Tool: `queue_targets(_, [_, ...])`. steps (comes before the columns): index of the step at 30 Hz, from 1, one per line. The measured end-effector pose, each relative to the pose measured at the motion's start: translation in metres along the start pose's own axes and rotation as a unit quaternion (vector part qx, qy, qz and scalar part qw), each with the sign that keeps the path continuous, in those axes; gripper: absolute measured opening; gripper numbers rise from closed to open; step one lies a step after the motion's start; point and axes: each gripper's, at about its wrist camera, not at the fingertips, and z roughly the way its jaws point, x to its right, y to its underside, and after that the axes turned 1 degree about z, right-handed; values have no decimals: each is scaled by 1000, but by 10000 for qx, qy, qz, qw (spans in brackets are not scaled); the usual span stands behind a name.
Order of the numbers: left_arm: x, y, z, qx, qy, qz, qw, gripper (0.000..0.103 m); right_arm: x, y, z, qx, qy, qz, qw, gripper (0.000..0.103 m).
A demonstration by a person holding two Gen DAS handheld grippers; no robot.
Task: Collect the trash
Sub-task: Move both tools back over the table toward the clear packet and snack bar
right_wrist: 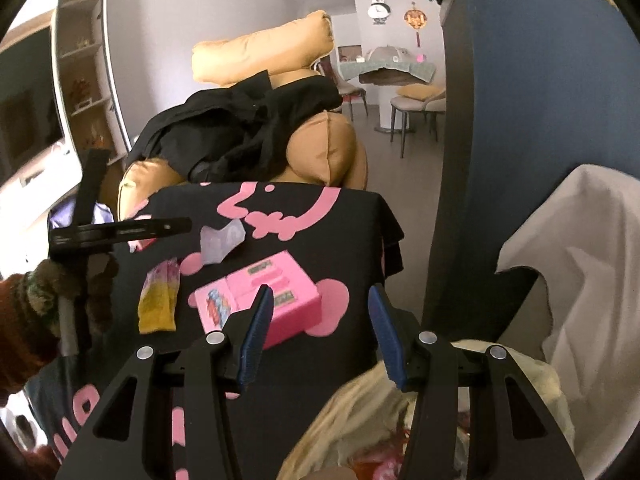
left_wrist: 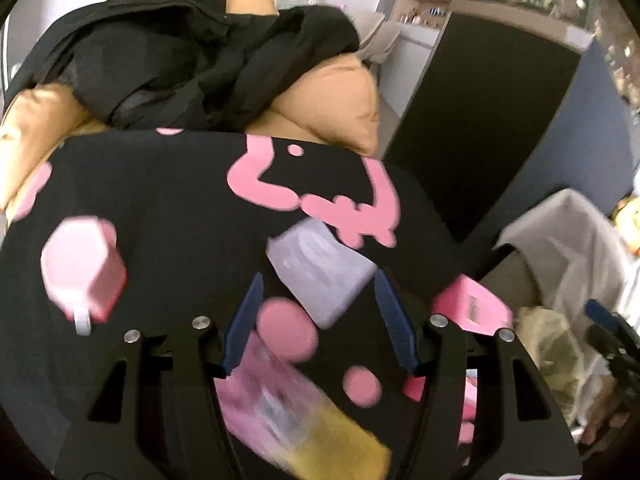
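Note:
A table covered by a black cloth with pink shapes carries the trash. My left gripper is open just above a pale lilac wrapper, which also shows in the right wrist view. A pink and yellow wrapper lies under the left gripper and shows in the right wrist view. My right gripper is open and empty, beside a pink box and above a bag of trash.
A pink cup stands at the table's left. The white-lined trash bag sits right of the table. Tan cushions with black clothes lie beyond. A dark blue panel stands on the right.

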Motion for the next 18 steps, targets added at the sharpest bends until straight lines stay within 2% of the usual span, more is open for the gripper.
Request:
queue_targets(3, [-7,-14,28,-343,-209,113,9991,49,6,-5,10,-47,-4,127,9999,47])
queue_targets(6, [-19,-21,53,-732,-217,-119,9970,49,13,-5,15,-109,38,207,9997,47])
queue_targets(8, [-22,-21,61,-839,-130,-282,9960,49,17,-4,16,-137,73,264,9995,47])
queue_targets(10, [-18,-21,62,-809,-69,-215,9965,40,20,-1,18,-185,87,314,9993,47])
queue_targets(12, [-11,-18,64,-850,-97,-115,9963,16,20,2,20,-232,96,340,9991,47])
queue_targets(14, [-6,-11,64,-905,-129,-28,9958,4,17,3,21,-246,107,317,9991,47])
queue_targets(18, [-5,-5,36,-673,-10,-1,9977,2,4,4,18,-214,-26,244,9995,47])
